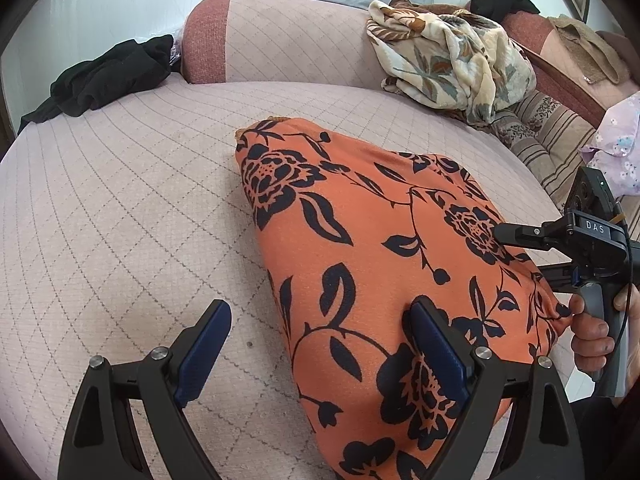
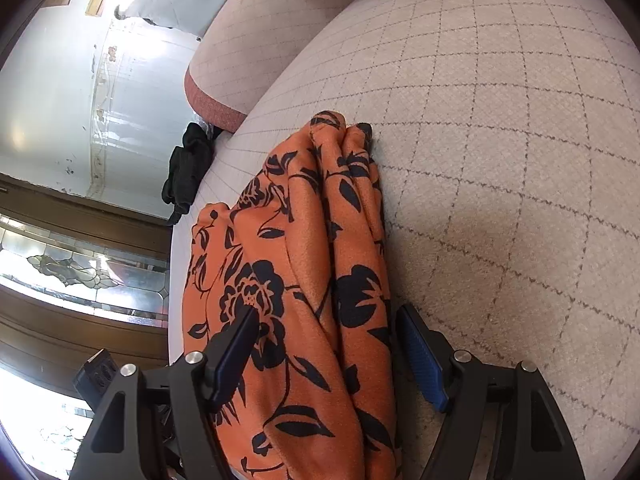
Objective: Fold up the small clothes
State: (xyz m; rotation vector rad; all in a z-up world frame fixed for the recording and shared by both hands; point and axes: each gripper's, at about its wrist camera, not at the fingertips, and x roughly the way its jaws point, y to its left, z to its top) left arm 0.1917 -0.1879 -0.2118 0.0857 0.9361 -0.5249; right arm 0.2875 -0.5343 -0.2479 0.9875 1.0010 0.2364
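Indoors, an orange floral garment (image 1: 360,248) lies bunched on a quilted pink sofa seat (image 1: 120,208). Left gripper (image 1: 320,344) gapes wide, empty; right gripper (image 2: 328,344) straddles the cloth, jaws apparently not pinching.

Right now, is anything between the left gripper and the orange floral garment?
Nothing visible. The left gripper is open at the edge of the orange floral garment, one finger already over it; only bare quilted cushion lies beside.

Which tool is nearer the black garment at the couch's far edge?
Left. The left tool sits on the black garment's side of the orange cloth; the right tool is beyond the cloth.
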